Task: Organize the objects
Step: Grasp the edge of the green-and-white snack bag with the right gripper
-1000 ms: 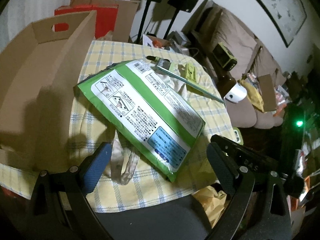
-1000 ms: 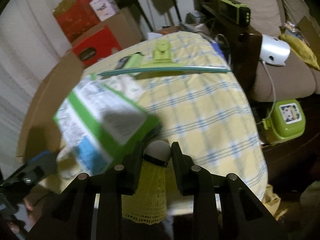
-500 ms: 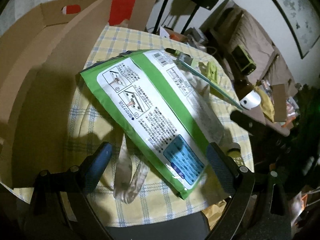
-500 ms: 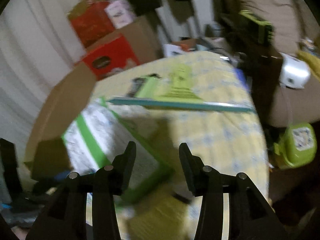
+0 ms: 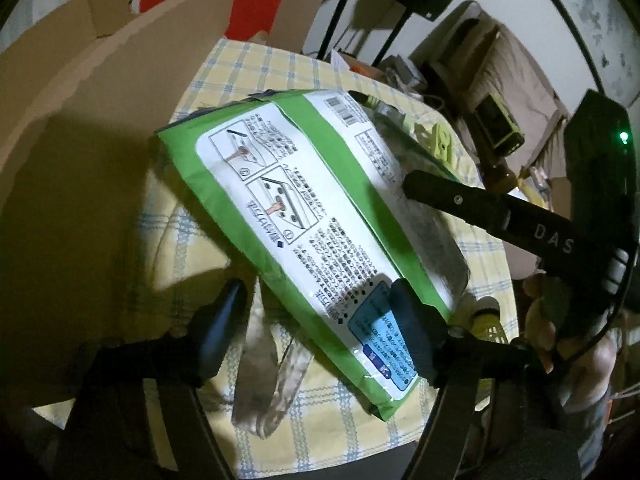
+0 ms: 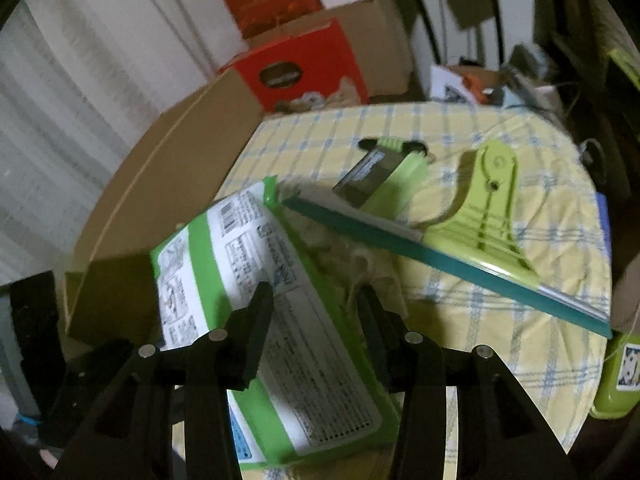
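A green and white flat package lies on the yellow checked tablecloth; it also shows in the right wrist view. My left gripper is open, its jaws low over the package's near end. My right gripper is open and empty, hovering over the package's middle; it shows from the side in the left wrist view. A yellow shuttlecock lies on the table by the package's right edge.
An open cardboard box stands at the table's left. A lime squeegee with a teal blade and a small lime device lie at the far side. A crumpled clear bag sticks out under the package. Red boxes stand behind.
My right gripper has opened and let go of the shuttlecock, then moved forward and left over the package. My left gripper has moved in closer over the package's near end.
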A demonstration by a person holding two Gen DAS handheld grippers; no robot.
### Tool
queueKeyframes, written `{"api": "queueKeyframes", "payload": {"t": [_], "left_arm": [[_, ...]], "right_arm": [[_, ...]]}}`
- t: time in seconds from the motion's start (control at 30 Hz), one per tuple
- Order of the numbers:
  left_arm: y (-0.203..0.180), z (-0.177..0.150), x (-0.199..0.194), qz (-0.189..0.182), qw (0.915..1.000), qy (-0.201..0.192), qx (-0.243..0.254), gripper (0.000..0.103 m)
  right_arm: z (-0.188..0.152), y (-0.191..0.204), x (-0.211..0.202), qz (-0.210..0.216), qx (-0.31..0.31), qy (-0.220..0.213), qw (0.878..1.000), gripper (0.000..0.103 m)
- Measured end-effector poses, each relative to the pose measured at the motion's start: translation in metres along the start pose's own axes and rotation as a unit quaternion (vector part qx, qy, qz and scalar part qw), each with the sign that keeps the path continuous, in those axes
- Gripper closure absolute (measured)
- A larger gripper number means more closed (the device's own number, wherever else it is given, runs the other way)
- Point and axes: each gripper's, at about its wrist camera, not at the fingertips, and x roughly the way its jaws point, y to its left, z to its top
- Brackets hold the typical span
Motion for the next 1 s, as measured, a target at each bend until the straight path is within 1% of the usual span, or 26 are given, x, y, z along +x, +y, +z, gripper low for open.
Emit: {"api": "queueKeyframes", "payload": {"t": [0.1, 0.13, 0.2, 0.27, 0.4, 0.53, 0.63, 0.8, 0.9, 1.0], "left_arm": [[-0.007, 0.0, 0.001, 0.003, 0.9999, -0.001, 0.015, 0.033], [-0.01, 0.0, 0.002, 0.002, 0.9998, -0.001, 0.021, 0.035], [-0.014, 0.0, 0.003, 0.003, 0.9996, 0.0, 0.027, 0.037], [-0.017, -0.001, 0.003, 0.002, 0.9994, -0.001, 0.033, 0.04], [-0.021, -0.002, 0.002, -0.001, 0.9993, -0.001, 0.038, 0.048], [-0.022, -0.001, 0.001, 0.0, 0.9992, -0.004, 0.04, 0.051], [-0.028, -0.001, -0.002, 0.012, 0.9983, -0.012, 0.055, 0.055], [-0.03, -0.002, -0.016, 0.007, 0.9977, -0.027, 0.062, 0.064], [-0.035, -0.001, -0.032, 0.006, 0.9961, -0.043, 0.076, 0.065], [-0.04, 0.002, -0.045, 0.001, 0.9946, -0.054, 0.088, 0.065]], "right_arm": [[-0.004, -0.005, 0.001, 0.019, 0.003, 0.013, 1.0, 0.057], [-0.006, -0.005, 0.002, 0.027, -0.001, 0.018, 0.999, 0.055], [-0.01, -0.001, 0.001, 0.026, -0.018, 0.018, 0.999, 0.055], [-0.013, 0.003, 0.001, 0.027, -0.03, 0.021, 0.999, 0.054], [-0.012, 0.012, 0.003, 0.012, -0.06, 0.027, 0.998, 0.054], [-0.012, 0.016, 0.004, 0.018, -0.054, 0.035, 0.998, 0.054], [-0.019, 0.028, 0.001, 0.011, -0.073, 0.03, 0.997, 0.054], [-0.024, 0.027, -0.009, 0.03, -0.052, 0.02, 0.998, 0.058], [-0.025, 0.03, -0.021, 0.041, -0.042, 0.003, 0.998, 0.059], [-0.025, 0.038, -0.036, 0.037, -0.04, -0.016, 0.998, 0.059]]}}
